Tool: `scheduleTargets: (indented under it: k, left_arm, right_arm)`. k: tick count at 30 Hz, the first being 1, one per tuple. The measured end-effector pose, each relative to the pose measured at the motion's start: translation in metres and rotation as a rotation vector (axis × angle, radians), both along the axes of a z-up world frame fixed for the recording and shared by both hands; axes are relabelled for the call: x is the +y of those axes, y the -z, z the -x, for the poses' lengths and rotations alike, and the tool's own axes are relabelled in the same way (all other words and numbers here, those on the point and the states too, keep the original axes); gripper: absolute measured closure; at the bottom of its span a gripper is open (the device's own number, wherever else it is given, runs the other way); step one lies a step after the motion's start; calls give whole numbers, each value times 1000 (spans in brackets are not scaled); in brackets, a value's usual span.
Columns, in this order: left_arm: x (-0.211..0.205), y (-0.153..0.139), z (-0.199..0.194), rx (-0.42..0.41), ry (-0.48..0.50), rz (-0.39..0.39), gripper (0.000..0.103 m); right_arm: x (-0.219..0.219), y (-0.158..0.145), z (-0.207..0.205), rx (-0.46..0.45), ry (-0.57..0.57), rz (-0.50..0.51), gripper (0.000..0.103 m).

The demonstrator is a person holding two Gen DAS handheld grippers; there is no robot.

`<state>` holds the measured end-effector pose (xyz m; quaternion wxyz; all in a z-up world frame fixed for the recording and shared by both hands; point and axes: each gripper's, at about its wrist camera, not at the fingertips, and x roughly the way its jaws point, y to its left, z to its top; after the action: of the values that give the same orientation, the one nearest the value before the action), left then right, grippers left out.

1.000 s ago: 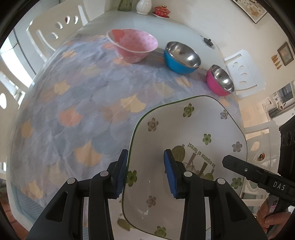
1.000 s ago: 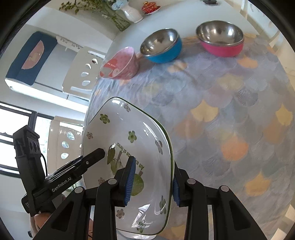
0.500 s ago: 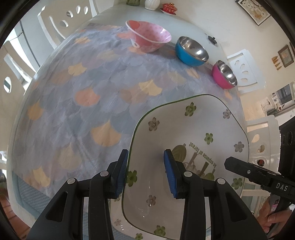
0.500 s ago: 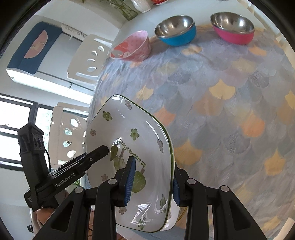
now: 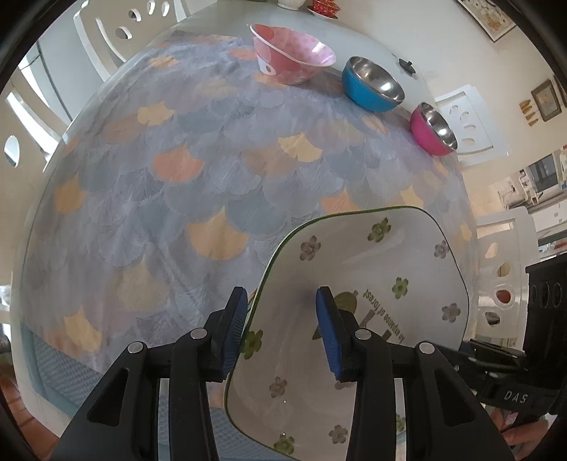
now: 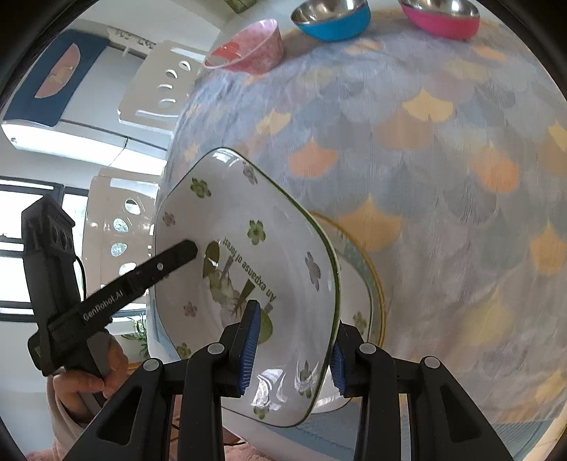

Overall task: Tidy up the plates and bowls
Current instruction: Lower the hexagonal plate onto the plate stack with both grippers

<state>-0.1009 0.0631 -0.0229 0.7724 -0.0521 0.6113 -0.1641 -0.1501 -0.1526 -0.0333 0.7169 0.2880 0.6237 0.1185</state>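
Observation:
A white square plate [image 5: 382,255] with a green rim and flower prints is held tilted over the near table edge. My left gripper [image 5: 280,296] is shut on its left wall, one blue pad outside the rim and one inside. My right gripper [image 6: 294,319] is shut on the plate's [image 6: 255,205] opposite wall; its right finger is mostly hidden behind the rim. Just below lies a second plate [image 6: 359,283] with a teal and gold rim. A pink bowl [image 5: 294,56], a blue steel bowl [image 5: 372,85] and a magenta steel bowl [image 5: 434,131] stand in a row at the far side.
The table [image 5: 198,198] wears a cloth with a grey, orange and yellow fan pattern. White chairs [image 5: 113,32] stand around it. A person's hand [image 6: 85,383] grips the left gripper's handle beyond the table's left edge. A vase and a small red dish sit at the far end.
Both grippers have carried the plate back toward the near table edge and slightly down; the bowls look farther away. The second plate has come into the right wrist view below it.

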Motion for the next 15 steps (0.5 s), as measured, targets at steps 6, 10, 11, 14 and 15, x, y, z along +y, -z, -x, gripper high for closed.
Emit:
scheduleTargets:
  k: [6, 10, 11, 14, 15]
  left_arm:
    - [3, 11, 4, 32, 7, 12, 66]
    - [5, 17, 7, 46, 18, 3, 66]
    - [5, 19, 7, 51, 19, 4, 66]
    - [4, 21, 8, 57, 26, 1, 66]
    - [4, 21, 8, 57, 31, -1, 66]
  right_arm:
    - [4, 11, 10, 32, 18, -12, 68]
    - [7, 12, 14, 47, 14, -13, 68]
    - [8, 12, 15, 49, 15, -13, 68]
    - [8, 15, 17, 60, 16, -16, 68]
    - [9, 16, 17, 64, 17, -16, 68]
